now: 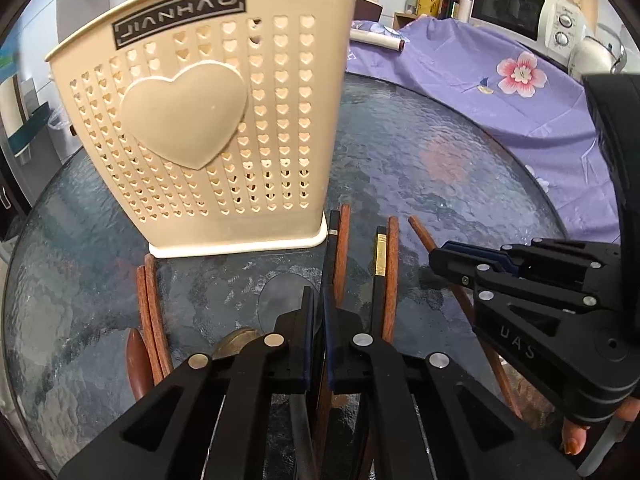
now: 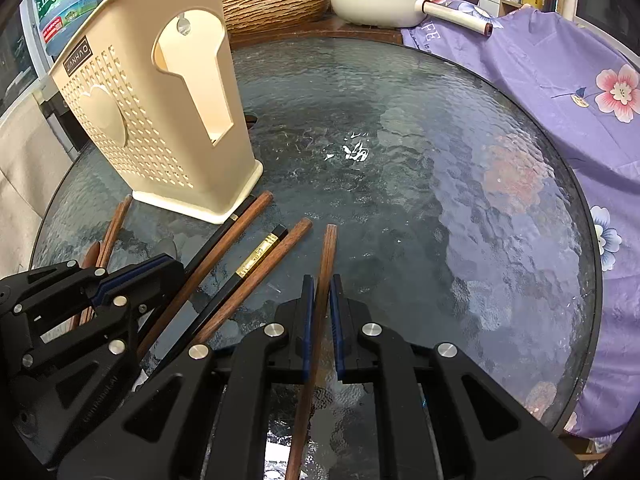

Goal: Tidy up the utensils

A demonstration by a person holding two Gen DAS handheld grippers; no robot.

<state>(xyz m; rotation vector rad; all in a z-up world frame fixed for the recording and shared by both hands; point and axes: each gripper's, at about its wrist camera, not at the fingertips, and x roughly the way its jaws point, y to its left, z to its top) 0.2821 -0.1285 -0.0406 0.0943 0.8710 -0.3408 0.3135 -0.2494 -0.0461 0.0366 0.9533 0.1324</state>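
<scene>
**Both grippers down on the chopsticks, holder standing behind**

My right gripper is clamped on one brown chopstick. The stick runs straight between the blue pads, its end poking out ahead over the glass table. A bit of my right hand shows under the gripper in the left view.

My left gripper has its pads drawn nearly together, only a sliver of gap. A black chopstick with a silver band and a brown chopstick beside it run in right at the pads. I can't tell if either is actually pinched.

Just to the right of those lie a black chopstick with a gold band and another brown chopstick, side by side and flat on the glass. They sit between my two grippers.

On the left, a pair of brown sticks lies touching. A brown spoon is next to them.

Beyond the stick ends stands the beige utensil holder, upright, with heart cut-outs, a big raised heart and a JIANHAO label. The silver-band chopstick's end sits at the holder's base corner.

Further back, a purple floral cloth drapes the table's far right edge. A white microwave sits behind it. A lidded white pan and a wicker basket are on the counter.
</scene>
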